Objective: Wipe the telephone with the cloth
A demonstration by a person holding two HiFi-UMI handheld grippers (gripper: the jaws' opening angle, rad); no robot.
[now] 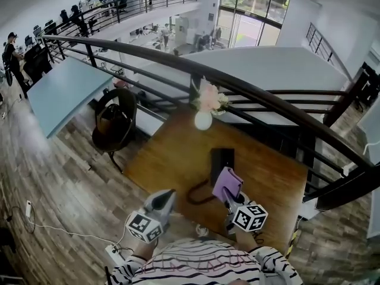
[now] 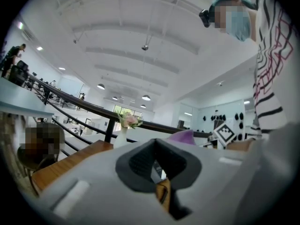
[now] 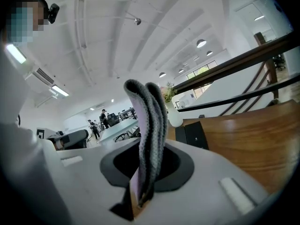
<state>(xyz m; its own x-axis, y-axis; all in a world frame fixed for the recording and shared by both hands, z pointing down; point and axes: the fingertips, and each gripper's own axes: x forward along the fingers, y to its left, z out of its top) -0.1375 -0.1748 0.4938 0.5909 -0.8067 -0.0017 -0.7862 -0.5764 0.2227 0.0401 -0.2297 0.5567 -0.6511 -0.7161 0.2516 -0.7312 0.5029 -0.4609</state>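
1. Container: a white, bulb-shaped vase (image 1: 203, 121) stands upright at the far edge of the wooden table (image 1: 169, 156), near the dark curved railing (image 1: 255, 92). It holds a bunch of pink flowers (image 1: 209, 97).

2. Materials and shapes:
- Table: brown wood grain with a smooth, slightly glossy top.
- Telephone (image 1: 222, 158): a black, rectangular body lying flat near the middle of the table, on the near side of the vase and apart from it. A dark cord (image 1: 198, 193) loops from it toward the near edge.
- Cloth (image 1: 227, 184): purple and soft, folded double with a ribbed knit edge. It hangs over the near end of the telephone; contact cannot be confirmed.

3. Tongs:
- Right gripper (image 3: 146, 175): jaws clamped on the folded cloth, which stands up from between them.
- Left gripper (image 2: 157, 167): jaws drawn almost together with nothing between them. It hovers over the near-left table edge, well apart from the telephone
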